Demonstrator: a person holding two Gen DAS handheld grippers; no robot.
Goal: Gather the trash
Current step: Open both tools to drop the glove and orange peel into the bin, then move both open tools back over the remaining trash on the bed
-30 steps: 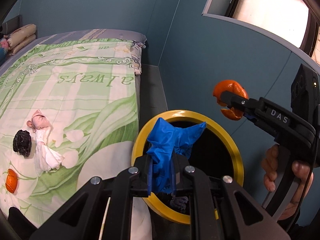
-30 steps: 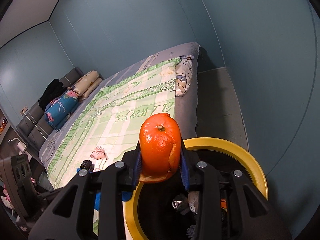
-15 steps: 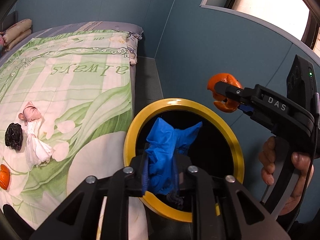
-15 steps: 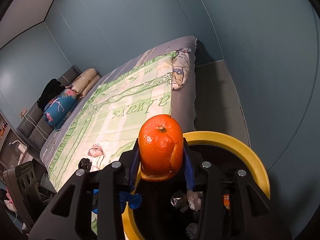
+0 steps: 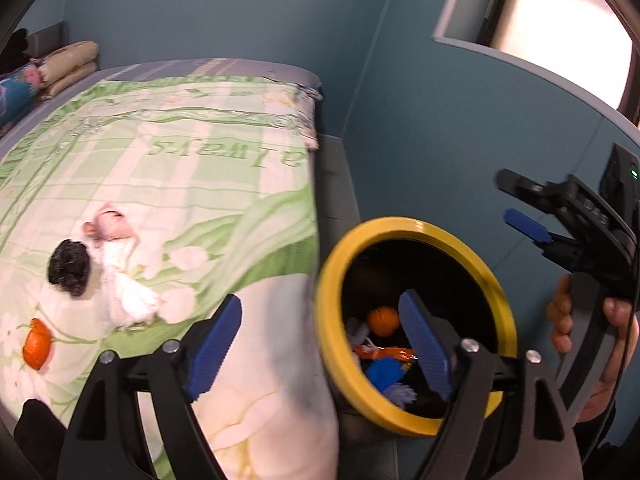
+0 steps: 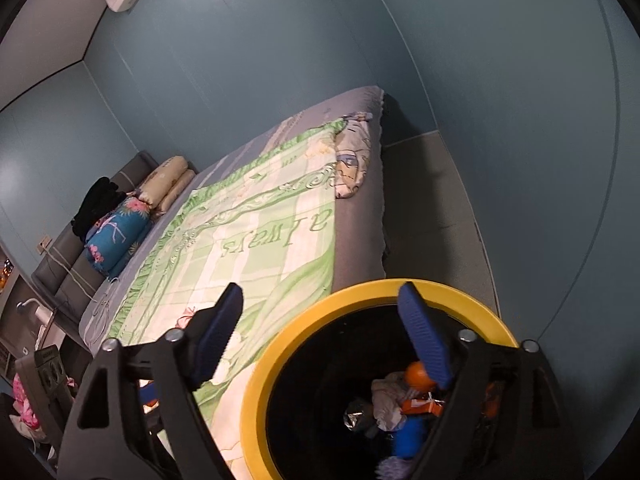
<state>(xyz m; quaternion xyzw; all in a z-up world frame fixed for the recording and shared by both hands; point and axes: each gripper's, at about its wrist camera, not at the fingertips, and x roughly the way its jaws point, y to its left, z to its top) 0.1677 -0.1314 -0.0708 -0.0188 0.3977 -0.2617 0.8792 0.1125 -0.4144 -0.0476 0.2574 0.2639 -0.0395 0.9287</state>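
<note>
- Left gripper (image 5: 320, 328): jaws just opened wide, nothing between the pads.
- Right gripper (image 6: 324, 332): likewise just opened, empty.
- Yellow-rimmed bin (image 5: 332, 280): beside the bed (image 5: 160, 152); holds orange peel (image 5: 383, 321) and blue glove (image 5: 384, 372).
- On the bedcover: black wad (image 5: 69, 267), white tissue (image 5: 124, 284), another peel piece (image 5: 37, 345).

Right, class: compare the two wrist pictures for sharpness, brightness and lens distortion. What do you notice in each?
Left wrist view: motion-smeared, most on the bin's yellow rim and the quilt; the window is blown out white. Right wrist view: sharper, evenly dim, bin interior very dark. Both: fisheye bends the walls and blackens the corners.
</note>
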